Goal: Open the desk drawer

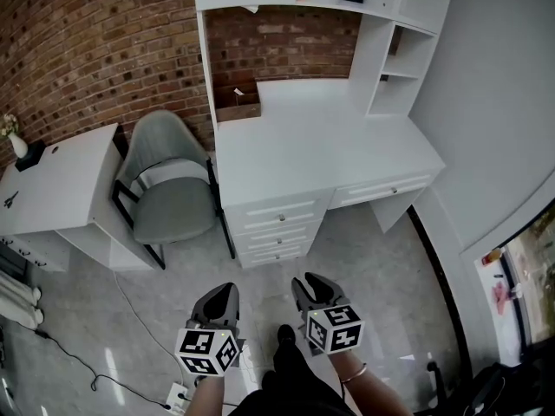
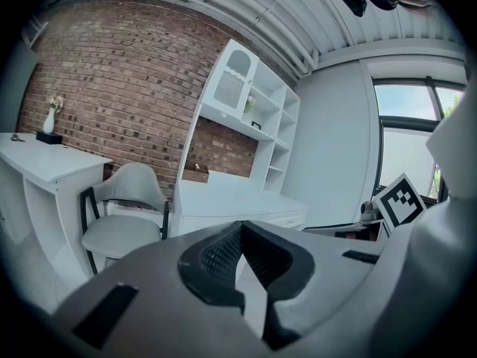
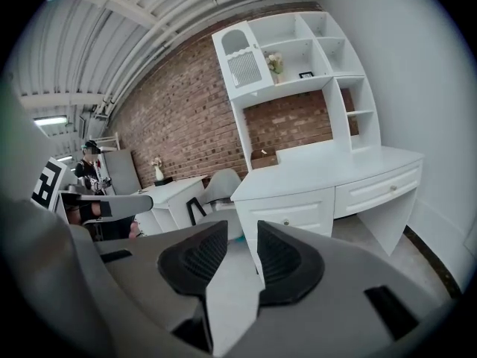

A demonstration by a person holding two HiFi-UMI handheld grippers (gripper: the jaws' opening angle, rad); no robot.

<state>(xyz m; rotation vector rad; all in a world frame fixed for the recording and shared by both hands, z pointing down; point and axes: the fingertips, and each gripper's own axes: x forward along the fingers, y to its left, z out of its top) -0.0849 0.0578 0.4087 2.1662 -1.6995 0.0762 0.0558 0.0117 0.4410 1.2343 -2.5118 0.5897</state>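
The white desk (image 1: 321, 146) stands against the brick wall, some way ahead of both grippers. Under its left half is a stack of three drawers; the top drawer (image 1: 279, 212) (image 3: 287, 216) is closed and has a small knob. A wide drawer (image 1: 384, 189) (image 3: 376, 189) under the right half is closed too. My left gripper (image 1: 224, 293) (image 2: 240, 228) hovers over the floor with its fingertips touching, holding nothing. My right gripper (image 1: 310, 286) (image 3: 241, 230) hangs beside it, open with a narrow empty gap, pointing toward the drawer stack.
A grey chair (image 1: 169, 193) sits left of the desk, beside a second white table (image 1: 61, 189) with a vase (image 1: 17, 141). A wooden box (image 1: 236, 102) rests on the desk's back left. A cable and power strip (image 1: 178, 397) lie on the floor at lower left. A grey wall (image 1: 494, 128) closes the right.
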